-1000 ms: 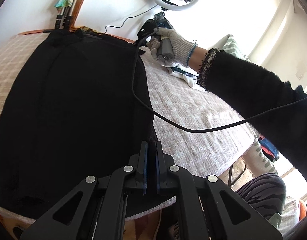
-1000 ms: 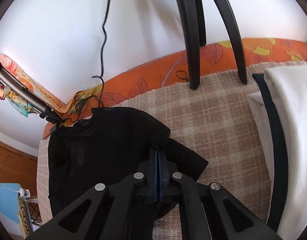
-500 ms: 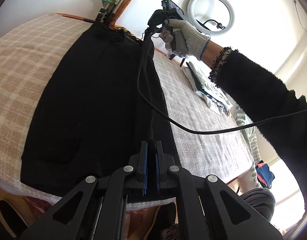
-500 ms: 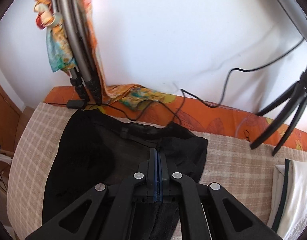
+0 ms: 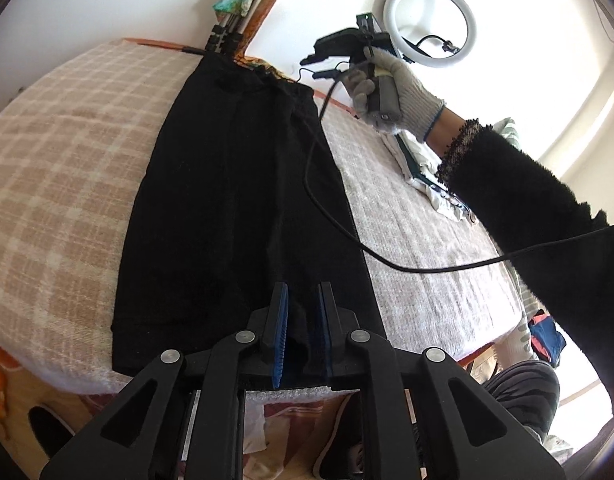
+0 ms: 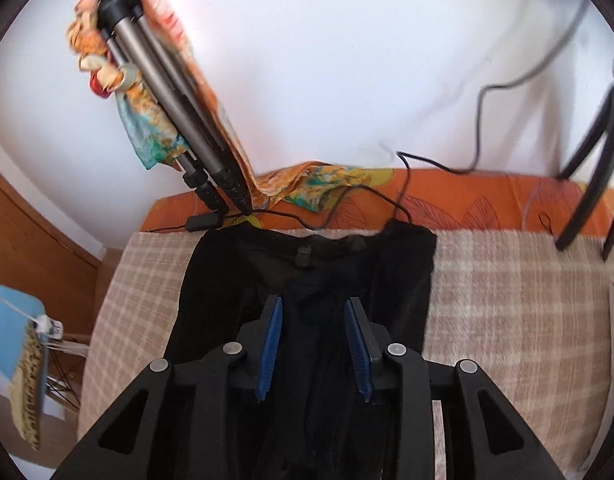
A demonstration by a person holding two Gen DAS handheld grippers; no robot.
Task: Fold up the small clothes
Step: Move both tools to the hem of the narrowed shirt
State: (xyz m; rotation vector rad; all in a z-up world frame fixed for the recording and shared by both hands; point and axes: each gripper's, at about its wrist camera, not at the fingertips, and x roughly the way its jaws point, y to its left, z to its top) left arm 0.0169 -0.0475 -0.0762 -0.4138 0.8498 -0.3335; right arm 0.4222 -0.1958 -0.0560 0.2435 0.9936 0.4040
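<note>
A black garment (image 5: pixel 243 208) lies flat and lengthwise on the checked blanket (image 5: pixel 67 184), folded into a long strip. It also shows in the right wrist view (image 6: pixel 307 280). My left gripper (image 5: pixel 303 300) is open over the garment's near hem, with nothing between its blue pads. My right gripper (image 6: pixel 313 312) is open just above the garment's far end near the waistband. In the left wrist view the right gripper (image 5: pixel 327 64) is held up in a gloved hand above the far right corner of the garment.
A tripod (image 6: pixel 179 120) draped with a colourful scarf leans at the far end. A ring light (image 5: pixel 429 24) stands behind. Folded white clothes (image 5: pixel 427 176) lie on the right of the blanket. A black cable (image 5: pixel 347 236) hangs across the garment. Orange bedding (image 6: pixel 467 204) lines the wall.
Both grippers have opened and let go of the garment, which now lies folded narrower on the blanket. The right gripper has risen off the cloth.
</note>
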